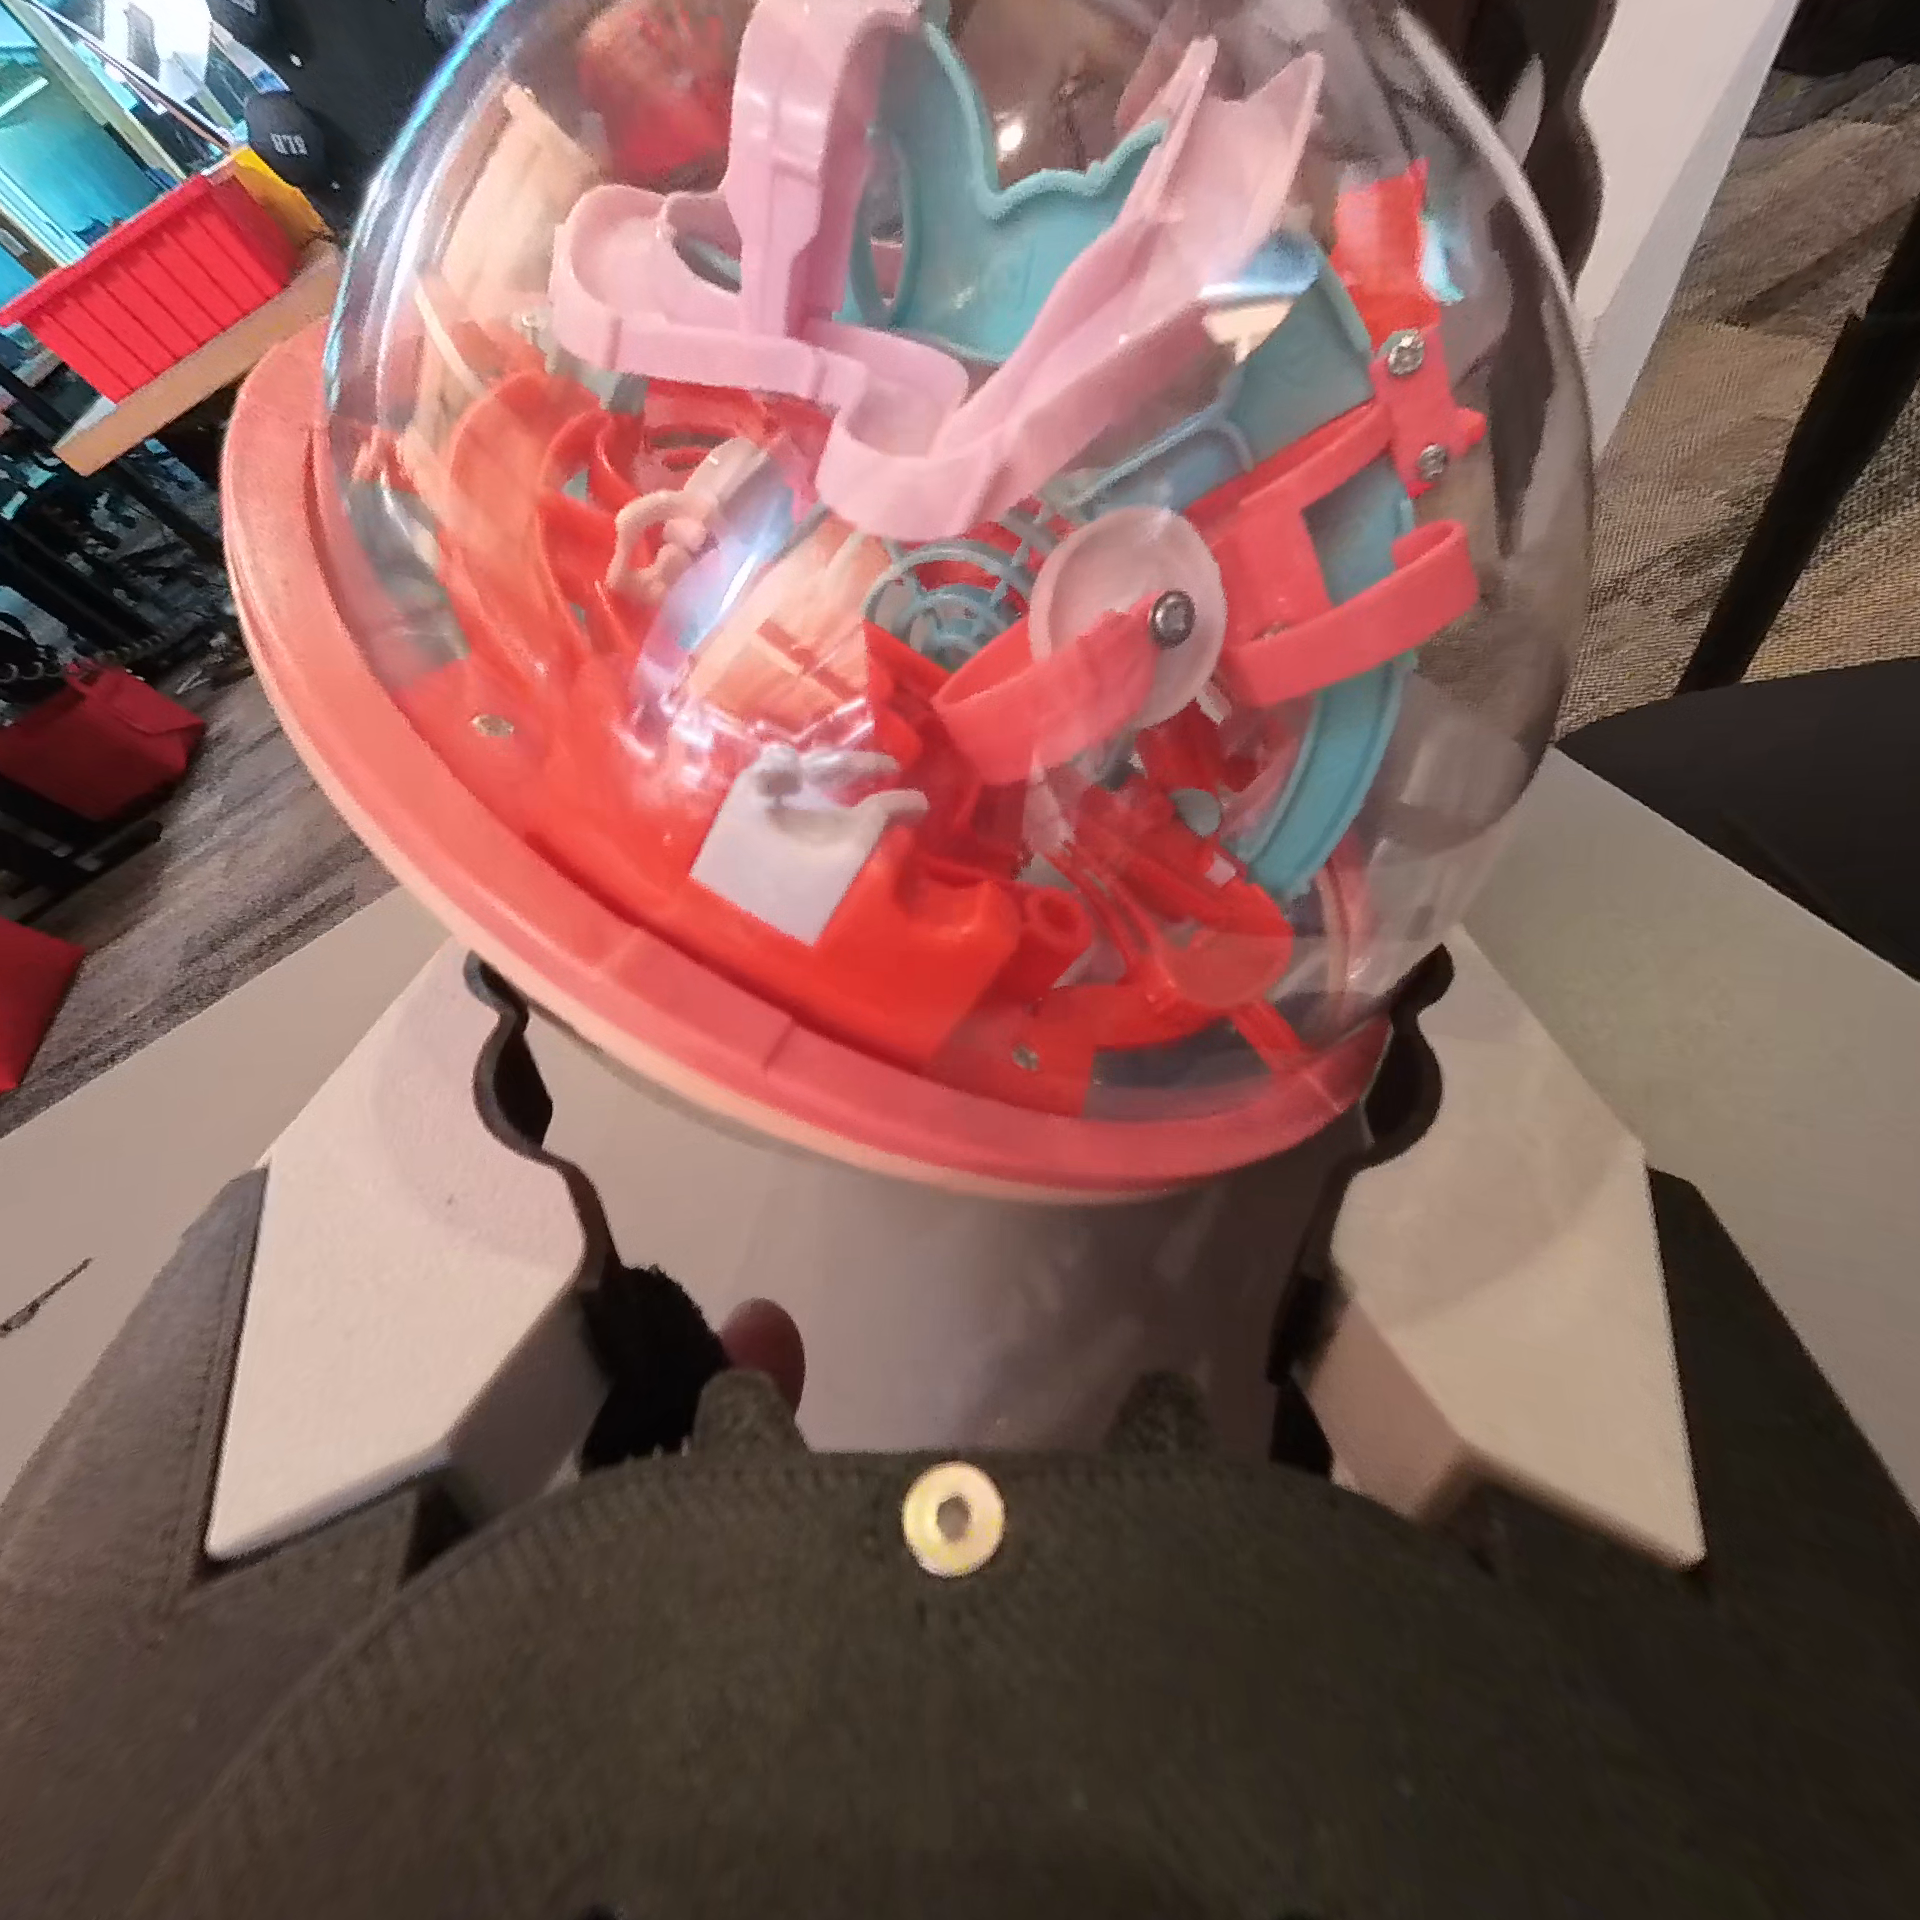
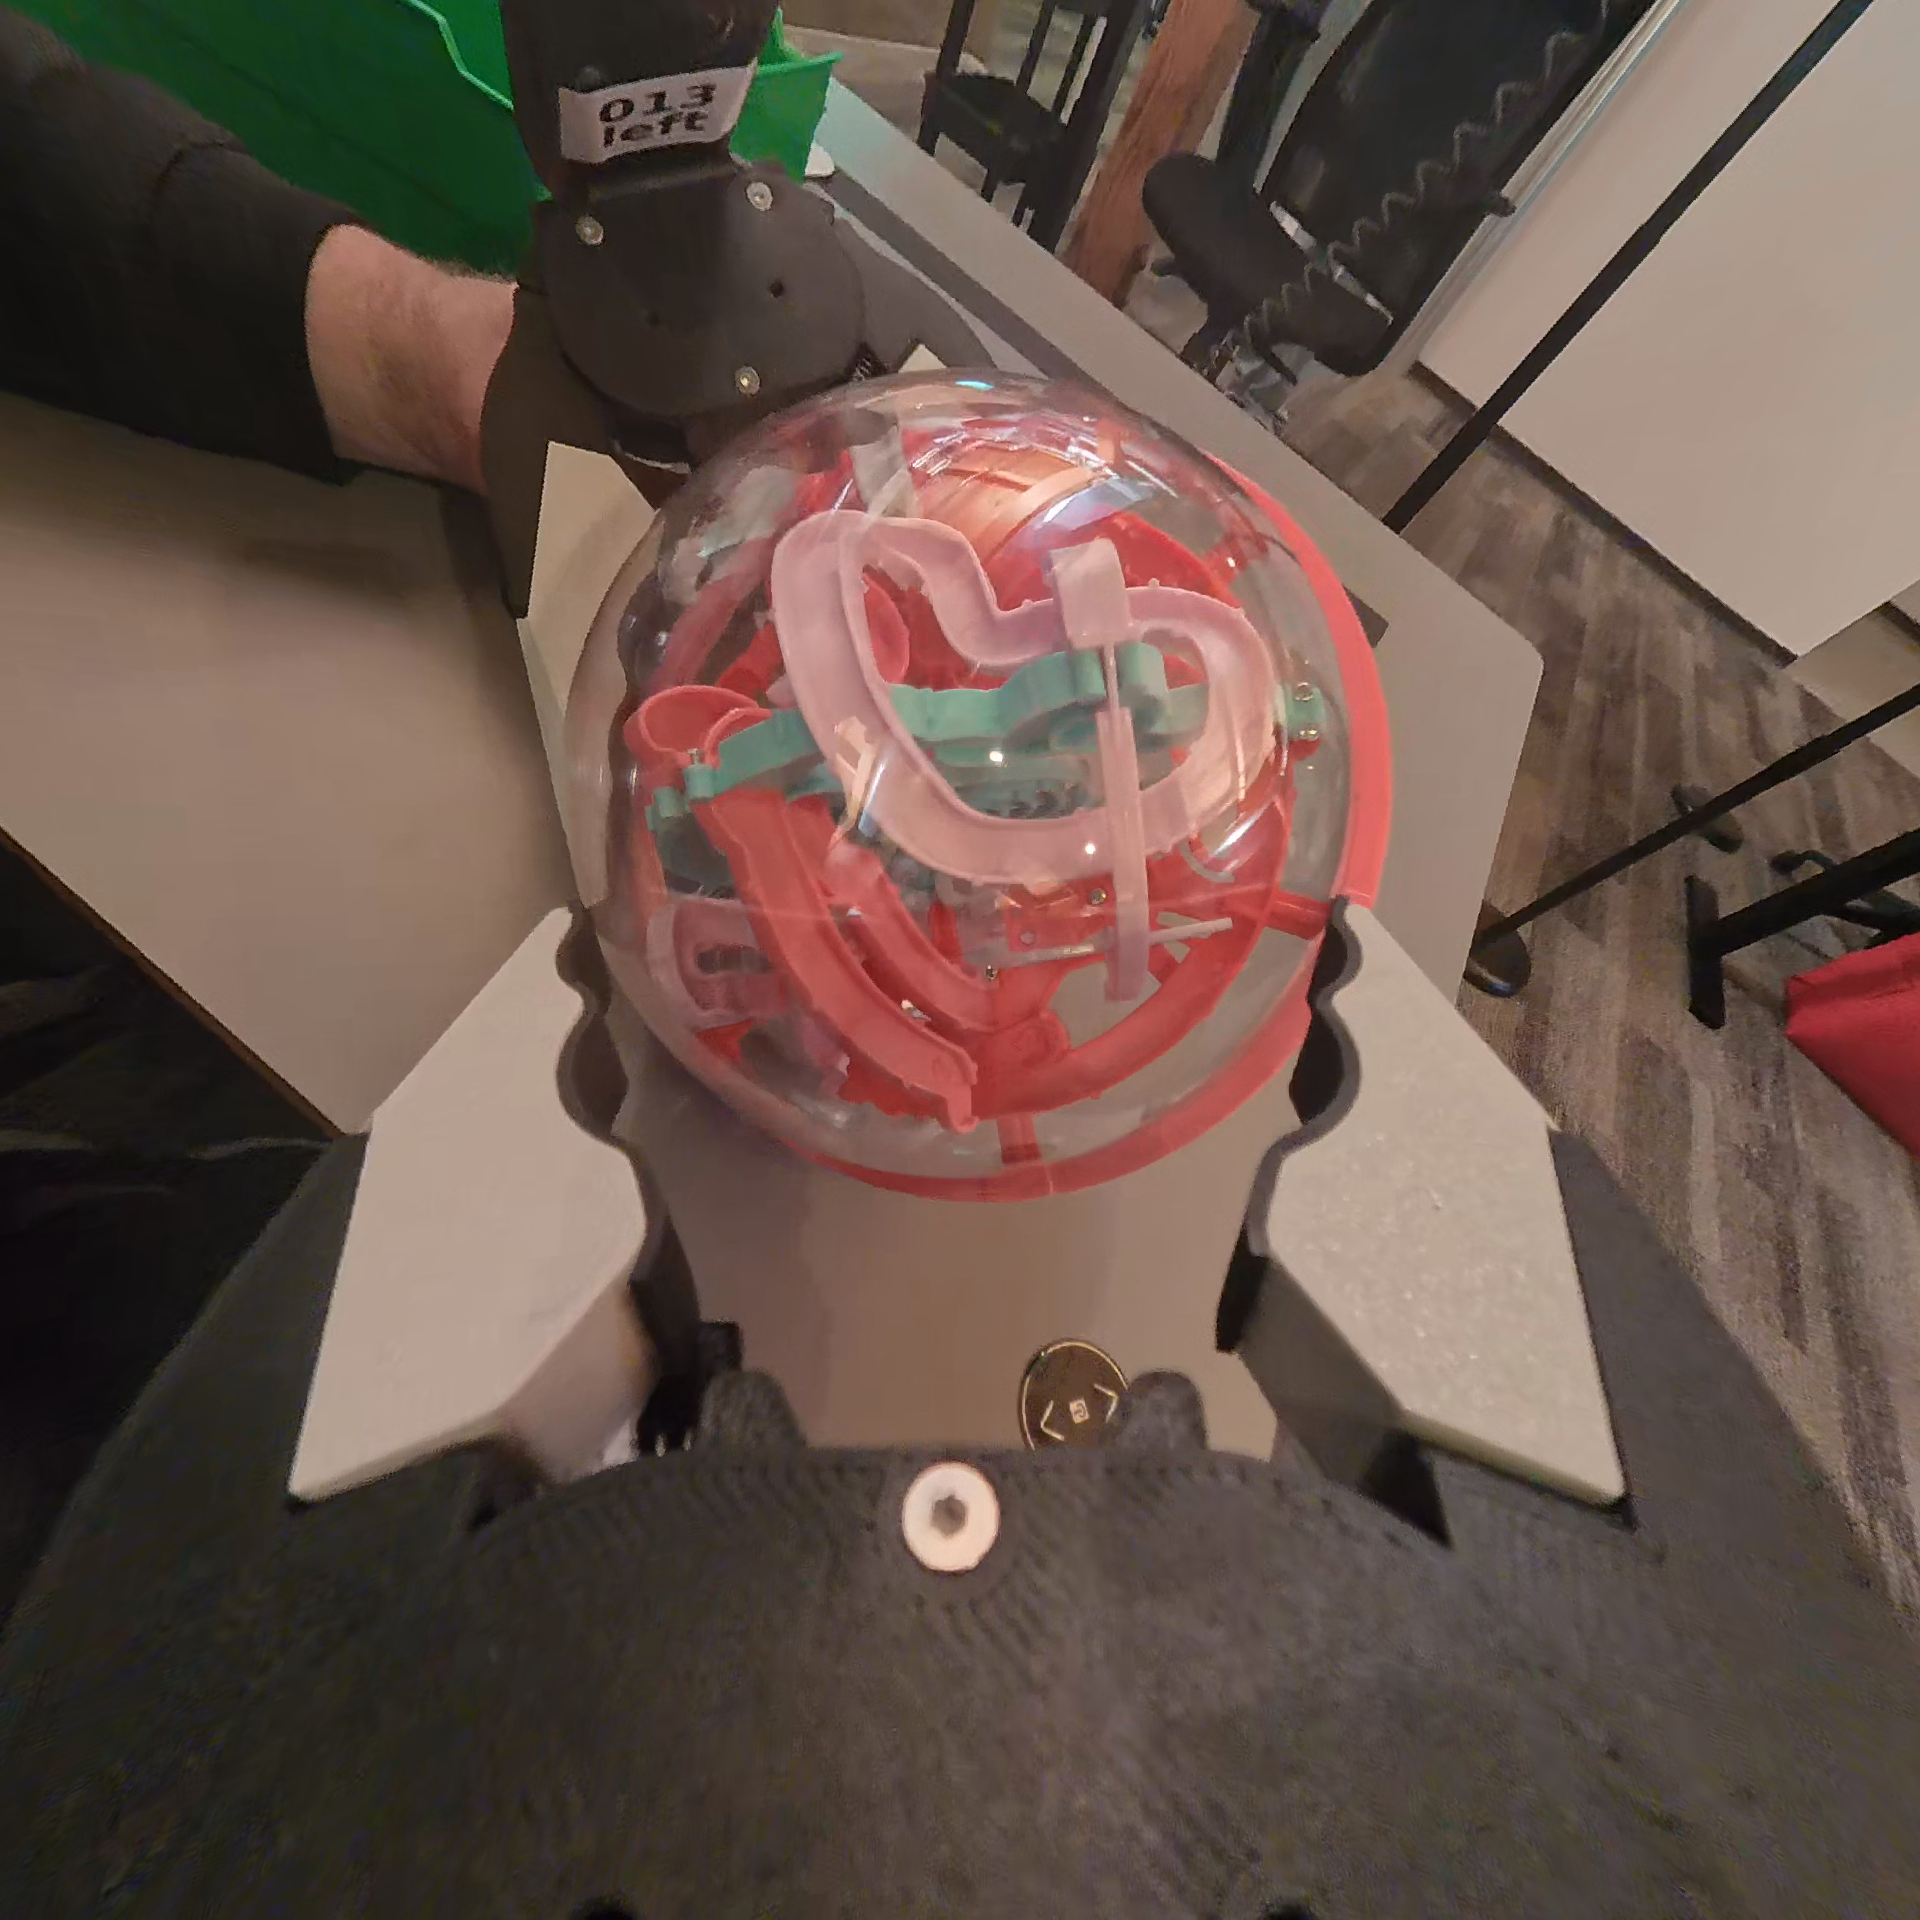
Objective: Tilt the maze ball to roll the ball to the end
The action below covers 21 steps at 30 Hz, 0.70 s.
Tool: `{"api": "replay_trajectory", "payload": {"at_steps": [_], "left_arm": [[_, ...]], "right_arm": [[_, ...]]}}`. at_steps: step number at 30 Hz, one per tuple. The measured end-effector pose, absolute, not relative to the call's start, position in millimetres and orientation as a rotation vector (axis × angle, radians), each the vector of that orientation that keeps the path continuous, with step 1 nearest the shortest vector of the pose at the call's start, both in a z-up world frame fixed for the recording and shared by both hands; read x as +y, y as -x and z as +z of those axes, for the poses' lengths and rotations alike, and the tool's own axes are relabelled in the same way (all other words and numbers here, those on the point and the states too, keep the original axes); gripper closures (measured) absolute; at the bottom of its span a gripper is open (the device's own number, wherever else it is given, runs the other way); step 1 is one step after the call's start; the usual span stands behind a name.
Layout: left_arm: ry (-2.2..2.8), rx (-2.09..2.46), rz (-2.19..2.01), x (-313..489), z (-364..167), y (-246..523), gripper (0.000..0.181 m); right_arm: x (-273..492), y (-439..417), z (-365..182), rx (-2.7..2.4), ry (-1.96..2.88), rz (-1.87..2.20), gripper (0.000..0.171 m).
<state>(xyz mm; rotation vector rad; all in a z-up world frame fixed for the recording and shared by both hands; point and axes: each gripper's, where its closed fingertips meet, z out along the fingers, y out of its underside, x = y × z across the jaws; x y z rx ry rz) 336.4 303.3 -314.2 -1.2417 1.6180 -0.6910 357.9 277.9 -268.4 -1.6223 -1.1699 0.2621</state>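
The maze ball (image 1: 914, 540) is a clear sphere with a red ring around its middle and pink, teal and red tracks inside. In the left wrist view it sits tilted between my left gripper's (image 1: 956, 997) fingers, which press its lower sides. In the right wrist view the maze ball (image 2: 966, 790) sits between my right gripper's (image 2: 961, 935) fingers, which touch both its sides. The left gripper's black body (image 2: 675, 291), held by a hand, is on the ball's far side. I cannot make out the small ball inside.
The grey table (image 2: 260, 675) lies under the ball, with its corner to the right (image 2: 1496, 665). A round metal disc (image 2: 1070, 1392) lies near my right gripper's base. A green bin (image 2: 343, 114) stands behind. A red bin (image 1: 156, 291), a red bag (image 2: 1870, 1018) and stand legs (image 2: 1714, 831) are around.
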Motion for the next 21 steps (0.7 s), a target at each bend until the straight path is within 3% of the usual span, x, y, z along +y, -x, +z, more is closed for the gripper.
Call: {"api": "replay_trajectory", "payload": {"at_steps": [21], "left_arm": [[1.226, 1.616, -0.654, 304.8, -313.3, -337.1, 0.024]], "right_arm": [[278.0, -360.0, -270.7, -1.193, 1.640, 0.212, 0.040]]}}
